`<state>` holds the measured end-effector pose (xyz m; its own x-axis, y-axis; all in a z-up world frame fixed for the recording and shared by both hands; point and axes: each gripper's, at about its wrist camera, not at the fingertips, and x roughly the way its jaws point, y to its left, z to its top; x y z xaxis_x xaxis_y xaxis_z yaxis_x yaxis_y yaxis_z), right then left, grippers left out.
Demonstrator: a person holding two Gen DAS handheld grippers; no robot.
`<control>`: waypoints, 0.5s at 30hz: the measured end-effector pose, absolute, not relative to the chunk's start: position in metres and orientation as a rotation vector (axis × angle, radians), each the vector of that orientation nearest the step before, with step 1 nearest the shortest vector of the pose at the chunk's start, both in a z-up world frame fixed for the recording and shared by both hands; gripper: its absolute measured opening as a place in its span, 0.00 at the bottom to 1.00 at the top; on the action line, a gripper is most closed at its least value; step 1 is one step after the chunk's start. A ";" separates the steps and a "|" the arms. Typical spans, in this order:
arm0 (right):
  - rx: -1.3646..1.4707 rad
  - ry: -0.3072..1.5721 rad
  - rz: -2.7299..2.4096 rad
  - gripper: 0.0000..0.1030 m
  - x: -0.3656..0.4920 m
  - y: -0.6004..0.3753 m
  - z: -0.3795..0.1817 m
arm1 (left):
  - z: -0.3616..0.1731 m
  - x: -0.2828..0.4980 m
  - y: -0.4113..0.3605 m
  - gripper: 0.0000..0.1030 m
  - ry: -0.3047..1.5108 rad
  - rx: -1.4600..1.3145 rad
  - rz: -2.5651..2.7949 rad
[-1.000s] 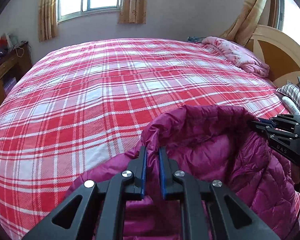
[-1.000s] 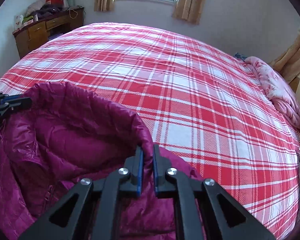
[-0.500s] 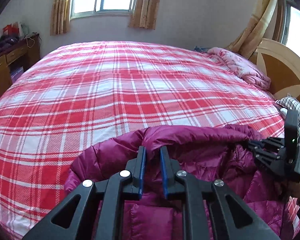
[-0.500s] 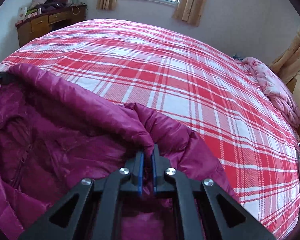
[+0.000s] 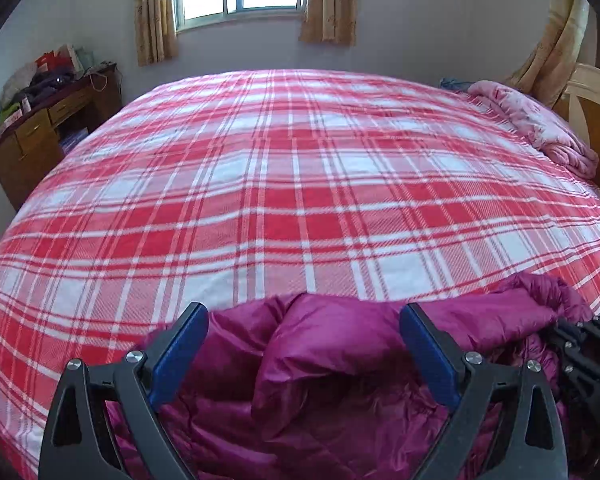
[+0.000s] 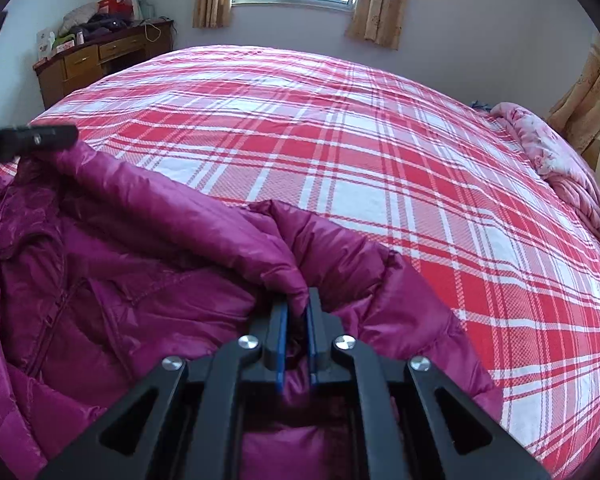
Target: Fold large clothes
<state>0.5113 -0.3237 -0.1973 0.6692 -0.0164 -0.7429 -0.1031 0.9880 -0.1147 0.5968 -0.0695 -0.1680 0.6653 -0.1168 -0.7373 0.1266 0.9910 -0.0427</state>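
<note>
- Opening wide, the left claw [image 5: 304, 320] has its blue pads [image 5: 180, 356] apart on either side of a puffed fold of the magenta down jacket [image 5: 340, 360], neither pad pressing on it.
- Pinching narrow, the right claw [image 6: 296, 320] holds a bunched ridge of the jacket between its pads.
- From the right wrist view, the left claw shows at 9 o'clock, at the jacket's far edge.
- The jacket lies rumpled on the near edge of the bed, on the red plaid cover [image 5: 284, 184].
- At 2 o'clock a pink blanket [image 5: 540, 128] is heaped near the headboard [image 5: 592, 112]; at 10 o'clock stands a cluttered wooden desk [image 5: 40, 136].
</note>
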 end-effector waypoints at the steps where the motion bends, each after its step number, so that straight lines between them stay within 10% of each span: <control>1: -0.145 0.838 0.055 0.11 0.511 -0.324 -0.197 | -0.175 0.594 -0.068 0.94 0.846 0.008 -0.137; 8: -0.029 0.717 0.029 0.52 0.481 -0.335 -0.156 | -0.187 0.590 -0.068 0.94 0.870 0.022 -0.125; 15: 0.081 0.682 0.033 0.58 0.508 -0.303 -0.128 | -0.189 0.589 -0.073 0.94 0.868 0.041 -0.117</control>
<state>0.5083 -0.3031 -0.1281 0.7756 0.0567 -0.6286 -0.0038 0.9964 0.0852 0.5894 -0.0729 -0.1891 0.6406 -0.0857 -0.7631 0.1192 0.9928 -0.0115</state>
